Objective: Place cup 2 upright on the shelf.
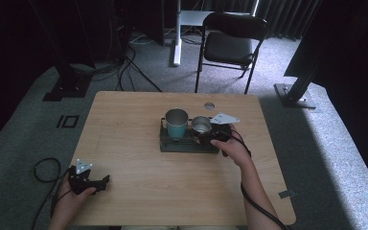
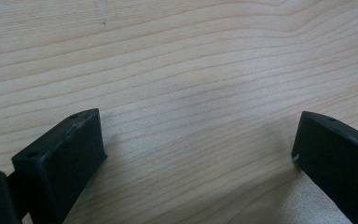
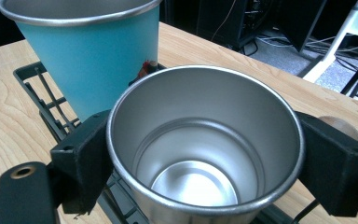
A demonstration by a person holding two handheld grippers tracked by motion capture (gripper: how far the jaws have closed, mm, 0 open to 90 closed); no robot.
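The right gripper (image 3: 205, 158) has its jaws clamped on the steel cup (image 3: 205, 154) above the black rack (image 1: 188, 143), beside the teal cup (image 1: 176, 123); next it likely lowers or lifts the cup straight. The left gripper (image 2: 200, 154) rests with jaws apart, far from the rack.

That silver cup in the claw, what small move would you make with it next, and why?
Probably a short straight lift. The right claw has a jaw against each side of the silver cup, which sits upright over the black rack, close beside the teal cup. Rising straight should keep it from bumping its neighbour. The left claw rests open on the table.
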